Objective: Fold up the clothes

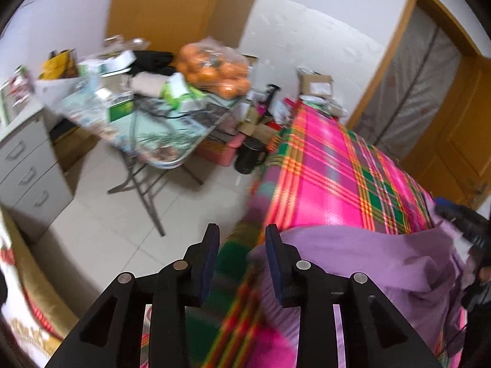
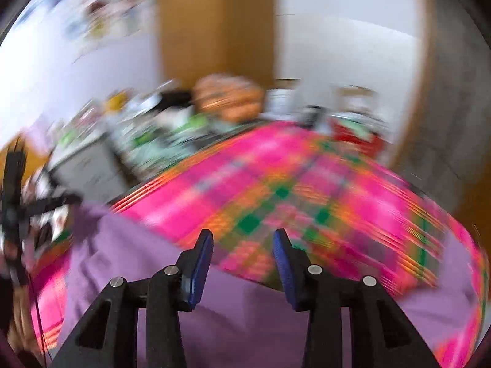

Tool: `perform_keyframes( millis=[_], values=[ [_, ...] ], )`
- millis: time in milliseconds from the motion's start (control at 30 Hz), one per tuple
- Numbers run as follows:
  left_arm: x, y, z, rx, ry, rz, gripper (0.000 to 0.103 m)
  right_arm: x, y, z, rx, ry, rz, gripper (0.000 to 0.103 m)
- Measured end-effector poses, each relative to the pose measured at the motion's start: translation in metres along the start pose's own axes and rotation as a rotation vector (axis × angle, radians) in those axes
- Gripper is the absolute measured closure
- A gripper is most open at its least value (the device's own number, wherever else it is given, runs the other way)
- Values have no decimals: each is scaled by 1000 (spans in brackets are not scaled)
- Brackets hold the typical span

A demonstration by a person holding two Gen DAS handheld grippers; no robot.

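Note:
A purple garment [image 1: 368,260] lies spread on a table covered with a pink, green and orange plaid cloth [image 1: 331,178]. My left gripper [image 1: 242,233] is open and empty at the garment's left edge, over the table's corner. In the blurred right wrist view the same purple garment [image 2: 245,322] fills the near part of the plaid cloth [image 2: 291,196]. My right gripper [image 2: 242,239] is open and empty just above the garment's far edge. The other gripper [image 2: 12,208] shows dark at the far left.
A folding table [image 1: 159,135] piled with boxes and a bag of oranges [image 1: 214,70] stands to the left across a tiled floor. A grey drawer cabinet [image 1: 27,178] stands at the far left. A black kettle [image 1: 250,156] sits on the floor. A wooden door [image 1: 445,98] is on the right.

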State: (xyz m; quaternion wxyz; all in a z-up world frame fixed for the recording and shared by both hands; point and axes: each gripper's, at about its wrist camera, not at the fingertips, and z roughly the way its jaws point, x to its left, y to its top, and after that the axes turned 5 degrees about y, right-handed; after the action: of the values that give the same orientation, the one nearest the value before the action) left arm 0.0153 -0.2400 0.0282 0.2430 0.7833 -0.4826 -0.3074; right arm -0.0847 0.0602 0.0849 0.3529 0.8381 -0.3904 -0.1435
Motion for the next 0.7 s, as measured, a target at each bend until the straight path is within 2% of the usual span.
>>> perform_keyframes(
  millis=[200,333,433,467,500,533,600,700],
  values=[
    [15,-21,-29,-25,-3,-28,70,87,21,73,123,189,-287,62],
    [9,-30,-37,-23,-30,-9,70,104,29,108,183,243,-346,62],
    [5,-34,-38,-14,-43,3,70,107,32,131,253,316,-348,62],
    [4,-35,-38,-12,-45,6,70,107,32,134,273,330,-353,66],
    [3,-36,-37,-10,-47,6,70,107,32,136,288,344,-354,93],
    [4,-36,-37,-8,-50,7,70,105,34,136,286,348,-341,99],
    [4,-36,-36,-8,-55,4,70,94,44,132,253,327,-298,101],
    [1,-35,-36,-10,-72,5,70,54,74,119,143,213,-162,101]
  ],
)
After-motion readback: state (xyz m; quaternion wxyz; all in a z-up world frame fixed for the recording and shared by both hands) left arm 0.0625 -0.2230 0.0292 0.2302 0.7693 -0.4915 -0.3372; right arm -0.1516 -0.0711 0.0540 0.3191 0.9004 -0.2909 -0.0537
